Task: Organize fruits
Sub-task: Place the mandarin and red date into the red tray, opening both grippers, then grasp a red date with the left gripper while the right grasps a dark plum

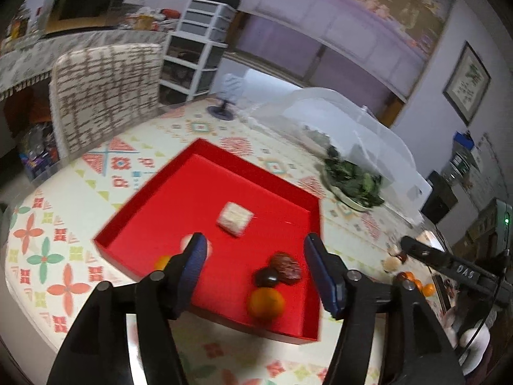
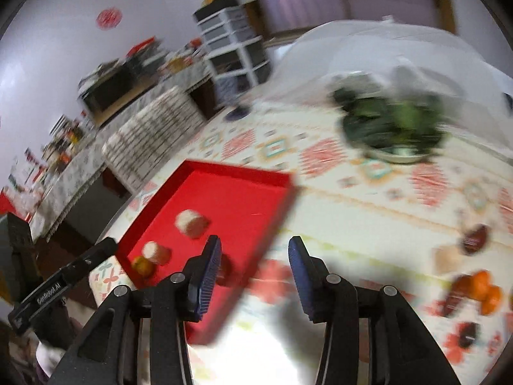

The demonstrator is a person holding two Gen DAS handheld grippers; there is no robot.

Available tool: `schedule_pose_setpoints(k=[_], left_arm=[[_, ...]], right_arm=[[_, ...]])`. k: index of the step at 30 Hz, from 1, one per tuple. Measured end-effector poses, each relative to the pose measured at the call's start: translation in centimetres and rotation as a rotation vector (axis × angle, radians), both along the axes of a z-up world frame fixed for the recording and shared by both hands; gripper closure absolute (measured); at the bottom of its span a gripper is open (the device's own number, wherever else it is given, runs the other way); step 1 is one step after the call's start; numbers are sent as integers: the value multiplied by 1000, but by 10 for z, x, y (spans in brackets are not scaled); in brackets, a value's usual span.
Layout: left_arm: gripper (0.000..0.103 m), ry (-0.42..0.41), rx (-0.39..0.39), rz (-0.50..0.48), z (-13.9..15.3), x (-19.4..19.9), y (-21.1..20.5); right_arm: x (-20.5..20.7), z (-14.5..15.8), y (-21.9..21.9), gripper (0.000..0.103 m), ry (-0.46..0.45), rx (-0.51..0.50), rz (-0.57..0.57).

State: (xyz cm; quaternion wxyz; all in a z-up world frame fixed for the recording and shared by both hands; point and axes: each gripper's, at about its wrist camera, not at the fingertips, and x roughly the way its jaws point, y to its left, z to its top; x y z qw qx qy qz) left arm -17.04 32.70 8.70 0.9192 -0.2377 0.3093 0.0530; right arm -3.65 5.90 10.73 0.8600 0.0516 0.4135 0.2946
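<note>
Both hand-held tools are matte black. On the left gripper [image 1: 255,272], two angular arms each end in a dark blue ribbed pad, with a round silver screw head at every pivot. The right gripper [image 2: 255,271] is built the same way, blue pads on black arms, silver screws at the joints. At nine o'clock in the right wrist view the other tool's black bar carries white lettering, "GenRobot.AI". A thin black cable trails beside a white, rounded part at four o'clock in the left wrist view.

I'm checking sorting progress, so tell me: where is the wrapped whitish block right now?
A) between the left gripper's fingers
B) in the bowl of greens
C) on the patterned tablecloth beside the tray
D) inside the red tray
D: the wrapped whitish block lies on the floor of the red tray, clear of both grippers.
</note>
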Motion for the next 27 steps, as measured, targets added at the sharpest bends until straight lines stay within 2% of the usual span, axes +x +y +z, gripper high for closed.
schedule_pose_setpoints(k=[5,8,12,15,20,25,27], left_arm=[[38,15,2,-115,-2,19,-47],[38,34,5,-208,-6,32,-86],[38,59,17,-322,-10,45,-139],[38,78,32,-362,-13,51,-166],[38,105,73,-389,-17,64,-196],[38,142,111,-414,-23,84,-220],[38,155,123,-434,-27,94,-232]], right_arm=[[-6,6,-108,51,-16,-6,-195],[-11,-4,-173,50,8,-23,-310],[-17,-24,-212,50,53,-34,-350],[-19,-37,-215,50,80,-35,-310],[-13,-64,-188,50,105,-53,-201],[-7,-84,-169,51,101,-106,-151],[-6,-87,-166,58,83,-123,-150]])
